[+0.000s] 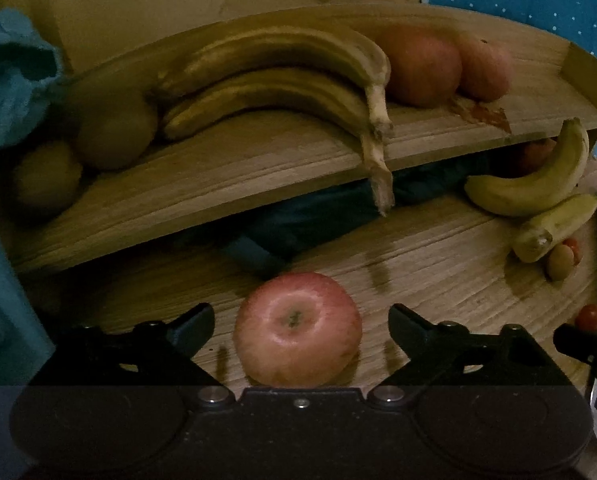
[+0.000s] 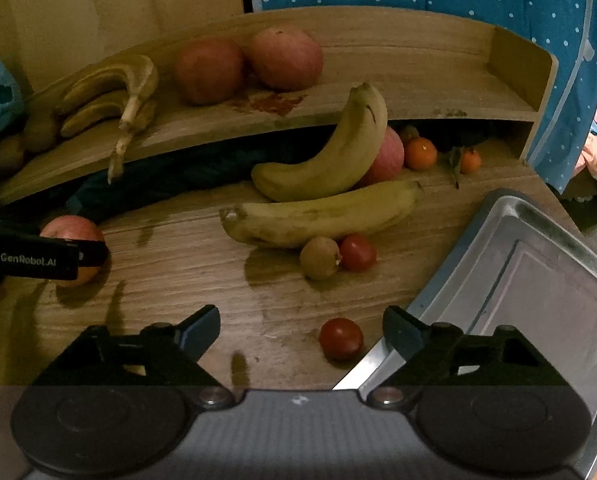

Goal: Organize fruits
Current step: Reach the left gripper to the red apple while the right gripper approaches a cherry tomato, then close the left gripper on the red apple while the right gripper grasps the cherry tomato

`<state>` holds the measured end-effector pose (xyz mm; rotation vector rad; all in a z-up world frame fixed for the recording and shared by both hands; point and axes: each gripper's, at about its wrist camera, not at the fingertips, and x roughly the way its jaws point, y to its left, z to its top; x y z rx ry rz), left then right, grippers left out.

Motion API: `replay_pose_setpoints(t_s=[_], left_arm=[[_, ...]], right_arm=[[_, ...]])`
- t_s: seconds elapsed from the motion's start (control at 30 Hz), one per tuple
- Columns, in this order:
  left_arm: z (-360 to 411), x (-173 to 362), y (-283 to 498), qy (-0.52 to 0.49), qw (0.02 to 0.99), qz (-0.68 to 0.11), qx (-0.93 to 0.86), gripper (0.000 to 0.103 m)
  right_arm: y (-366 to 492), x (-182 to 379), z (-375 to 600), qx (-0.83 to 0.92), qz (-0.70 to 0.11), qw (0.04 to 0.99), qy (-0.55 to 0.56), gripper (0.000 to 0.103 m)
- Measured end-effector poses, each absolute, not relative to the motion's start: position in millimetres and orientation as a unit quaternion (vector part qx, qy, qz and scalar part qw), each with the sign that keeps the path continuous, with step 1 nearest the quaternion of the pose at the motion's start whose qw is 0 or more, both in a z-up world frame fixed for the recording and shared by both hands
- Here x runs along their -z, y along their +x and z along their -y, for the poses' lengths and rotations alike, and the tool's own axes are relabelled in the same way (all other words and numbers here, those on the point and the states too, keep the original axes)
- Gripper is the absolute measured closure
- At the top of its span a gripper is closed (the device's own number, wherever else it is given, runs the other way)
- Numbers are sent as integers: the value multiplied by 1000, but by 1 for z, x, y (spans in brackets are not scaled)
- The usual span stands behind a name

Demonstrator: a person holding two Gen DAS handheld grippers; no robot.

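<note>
Left gripper (image 1: 301, 322), jaws wide, straddles a red apple (image 1: 297, 329) on the tabletop (image 1: 438, 264); centred closing should prevent rolling. Right gripper (image 2: 300, 330) hangs wide, empty, near a tomato (image 2: 341, 338).

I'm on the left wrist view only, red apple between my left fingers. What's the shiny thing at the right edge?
Observer: A rectangular silver metal tray; the part I can see holds nothing.
Operator: Anything behind the two loose yellow bananas?
Observer: Yes, a small orange tangerine and a smaller second tangerine, under the shelf edge.
Operator: What about the right gripper?
Observer: The right gripper is open; a small red tomato lies on the table between its fingers, nearer the right one, not pinched.
</note>
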<state>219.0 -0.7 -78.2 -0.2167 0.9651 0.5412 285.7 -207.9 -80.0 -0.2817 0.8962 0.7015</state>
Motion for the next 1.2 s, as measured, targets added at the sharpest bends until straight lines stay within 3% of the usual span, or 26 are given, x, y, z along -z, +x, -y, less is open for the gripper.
replay_pose_setpoints(t_s=[0.37,0.77,1.2], left_arm=[[0,85,222,-105,844,-462,-250,30],[32,92,226,-127,851,-472,-190,39],[32,94,236,-109,855,-471,-185,37]], right_arm=[[290,83,205,-325,-437,829,-131,26],[286,87,205,-339,-463,811,-112,27],[270,85,200,-335,-474,794,-179,33]])
